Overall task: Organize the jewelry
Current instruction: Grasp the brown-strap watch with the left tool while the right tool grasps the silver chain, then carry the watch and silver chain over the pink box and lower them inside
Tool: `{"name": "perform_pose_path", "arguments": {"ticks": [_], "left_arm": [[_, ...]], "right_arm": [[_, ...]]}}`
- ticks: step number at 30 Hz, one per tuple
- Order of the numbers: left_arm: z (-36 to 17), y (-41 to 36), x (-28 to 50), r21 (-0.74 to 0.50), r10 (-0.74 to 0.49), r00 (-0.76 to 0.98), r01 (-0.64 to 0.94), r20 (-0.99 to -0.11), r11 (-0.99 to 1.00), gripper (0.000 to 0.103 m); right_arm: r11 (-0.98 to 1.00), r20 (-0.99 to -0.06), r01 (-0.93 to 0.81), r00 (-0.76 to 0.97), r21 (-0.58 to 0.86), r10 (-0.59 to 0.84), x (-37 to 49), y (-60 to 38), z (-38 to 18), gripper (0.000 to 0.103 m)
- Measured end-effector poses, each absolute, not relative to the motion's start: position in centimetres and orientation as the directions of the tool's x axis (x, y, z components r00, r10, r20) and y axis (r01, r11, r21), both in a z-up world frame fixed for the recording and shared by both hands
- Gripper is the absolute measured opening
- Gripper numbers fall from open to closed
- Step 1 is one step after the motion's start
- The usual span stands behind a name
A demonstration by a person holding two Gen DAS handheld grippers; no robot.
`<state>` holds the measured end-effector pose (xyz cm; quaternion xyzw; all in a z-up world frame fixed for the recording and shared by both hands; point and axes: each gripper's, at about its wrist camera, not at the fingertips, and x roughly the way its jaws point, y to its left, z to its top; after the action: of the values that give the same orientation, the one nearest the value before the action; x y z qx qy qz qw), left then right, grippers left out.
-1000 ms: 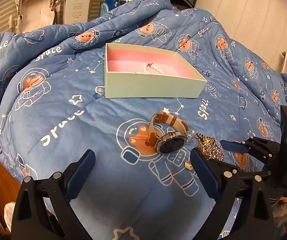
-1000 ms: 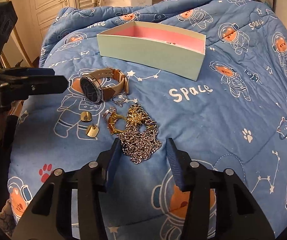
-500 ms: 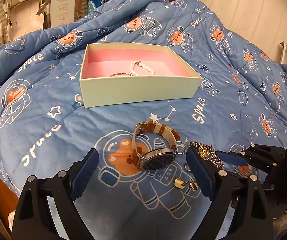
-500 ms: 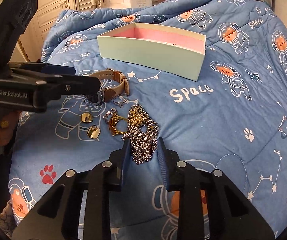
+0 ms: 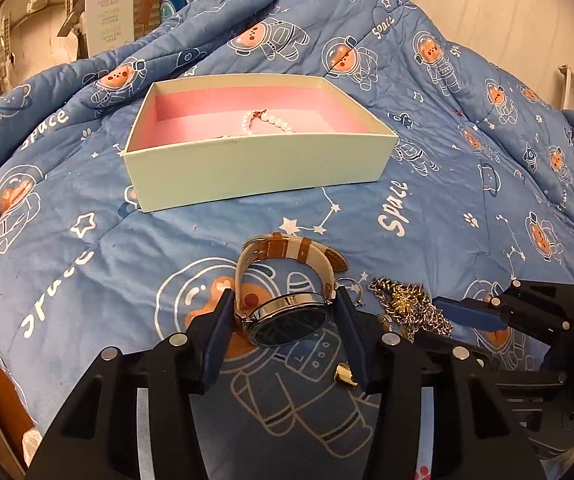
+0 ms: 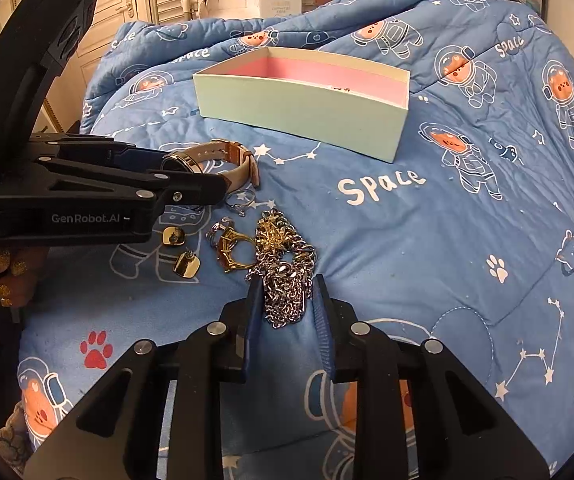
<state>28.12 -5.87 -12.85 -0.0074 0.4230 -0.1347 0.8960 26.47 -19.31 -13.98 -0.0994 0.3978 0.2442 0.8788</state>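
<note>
A wristwatch (image 5: 287, 312) with a tan strap lies on the blue blanket; it also shows in the right wrist view (image 6: 211, 162). My left gripper (image 5: 285, 312) is closed around the watch case, fingers touching both sides. A pile of silver and gold chains (image 6: 285, 268) lies beside it, also seen in the left wrist view (image 5: 411, 310). My right gripper (image 6: 287, 296) is shut on the near end of the chains. A pale green box with pink lining (image 5: 255, 172) (image 6: 307, 108) holds a pearl bracelet (image 5: 265, 122).
Gold earrings (image 6: 181, 254), a gold ring (image 6: 233, 250) and a silver ring (image 6: 241, 200) lie on the blanket (image 6: 427, 240) between watch and chains. White cartons (image 5: 109, 4) and shelving stand behind the bed. A wall runs along the right.
My left gripper moved forward and closed from wide open onto the watch. My right gripper narrowed onto the chains.
</note>
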Motion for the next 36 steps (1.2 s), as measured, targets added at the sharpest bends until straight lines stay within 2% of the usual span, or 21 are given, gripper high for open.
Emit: {"name": "perform_pose_path", "arguments": {"ticks": [6, 23, 36], "left_arm": [[-12.6, -4.9, 27.7, -0.184, -0.278, 0.609, 0.213, -0.743, 0.960, 0.047], [-10.3, -2.3, 25.3, -0.224, -0.286, 0.640, 0.179, -0.713, 0.958, 0.047], [-8.7, -2.3, 24.5, -0.215, -0.291, 0.662, 0.196, -0.691, 0.957, 0.047]], "right_arm": [[0.866, -0.739, -0.499, 0.574, 0.025, 0.352, 26.2, -19.4, -13.7, 0.017], [0.868, -0.698, -0.475, 0.573, 0.144, 0.430, 23.8, -21.4, -9.9, 0.016], [0.872, -0.640, -0.471, 0.630, 0.136, 0.440, 23.3, -22.2, -5.9, 0.016]]}}
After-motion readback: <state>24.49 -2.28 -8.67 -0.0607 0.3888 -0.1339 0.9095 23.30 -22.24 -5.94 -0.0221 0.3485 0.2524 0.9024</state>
